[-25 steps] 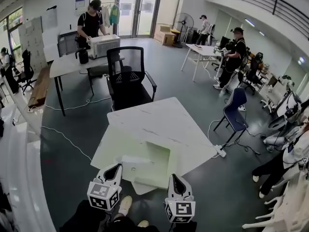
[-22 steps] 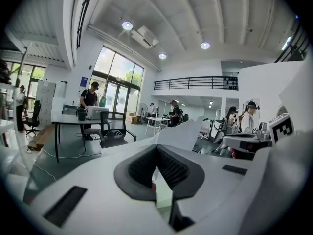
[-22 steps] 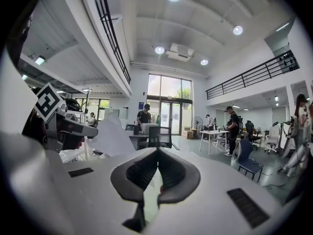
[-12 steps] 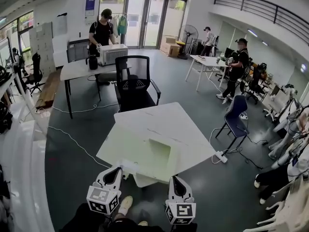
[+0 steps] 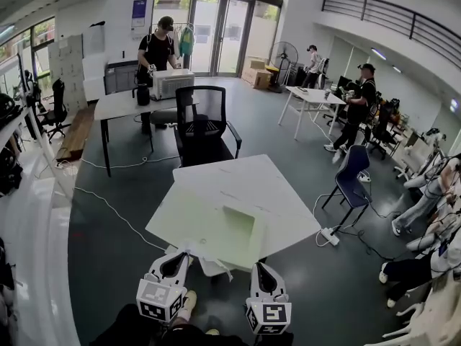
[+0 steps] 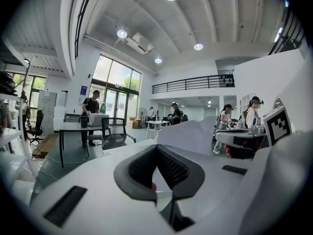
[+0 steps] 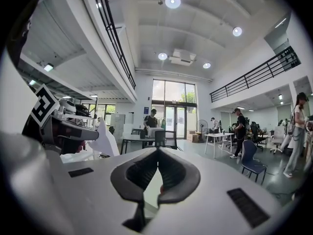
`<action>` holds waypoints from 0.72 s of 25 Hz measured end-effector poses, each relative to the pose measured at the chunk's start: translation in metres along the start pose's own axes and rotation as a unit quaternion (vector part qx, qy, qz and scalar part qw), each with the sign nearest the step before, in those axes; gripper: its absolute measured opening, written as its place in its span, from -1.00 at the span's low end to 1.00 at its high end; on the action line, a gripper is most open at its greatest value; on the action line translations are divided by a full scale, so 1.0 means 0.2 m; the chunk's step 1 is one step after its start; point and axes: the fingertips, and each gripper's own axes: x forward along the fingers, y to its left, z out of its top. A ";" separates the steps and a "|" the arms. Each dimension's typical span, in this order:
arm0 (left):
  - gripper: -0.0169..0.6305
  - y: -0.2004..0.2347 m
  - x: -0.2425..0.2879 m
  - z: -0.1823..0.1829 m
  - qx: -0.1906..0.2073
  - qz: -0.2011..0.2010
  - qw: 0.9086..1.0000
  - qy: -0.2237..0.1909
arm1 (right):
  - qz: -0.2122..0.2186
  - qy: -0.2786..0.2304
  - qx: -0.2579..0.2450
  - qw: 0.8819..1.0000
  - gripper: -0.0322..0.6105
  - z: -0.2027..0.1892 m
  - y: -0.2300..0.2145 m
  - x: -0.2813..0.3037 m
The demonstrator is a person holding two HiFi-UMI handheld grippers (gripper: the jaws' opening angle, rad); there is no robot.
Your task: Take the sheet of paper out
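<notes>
A pale green folder (image 5: 216, 229) lies on the white marble table (image 5: 238, 179), near its front edge. My left gripper (image 5: 180, 256) is shut on a white sheet of paper (image 5: 210, 264), which hangs crumpled past the table's front corner. In the left gripper view the sheet (image 6: 195, 133) stands up just beyond the shut jaws of the left gripper (image 6: 156, 148). In the right gripper view the sheet (image 7: 105, 140) shows at the left. My right gripper (image 5: 260, 265) is at the table's front edge, and in its own view the right gripper (image 7: 157, 152) has its pads together; nothing clearly shows between them.
A black office chair (image 5: 205, 125) stands behind the table and a blue chair (image 5: 353, 175) to its right. Cables and a power strip (image 5: 330, 236) lie on the grey floor. Several people work at other desks (image 5: 306, 96) farther off.
Both grippers have drawn back from the table toward me. The sheet has come with the left gripper and now hangs off the front corner instead of lying on the folder.
</notes>
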 end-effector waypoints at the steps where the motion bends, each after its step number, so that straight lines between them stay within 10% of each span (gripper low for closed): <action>1: -0.88 -0.01 0.00 0.00 0.001 0.000 1.000 0.000 | -0.001 0.000 0.000 1.000 -0.85 0.00 -0.01 0.00; 18: -0.88 0.10 0.07 -0.02 -0.003 -0.005 1.000 0.007 | -0.006 0.005 -0.007 1.000 -0.85 -0.03 0.03 0.08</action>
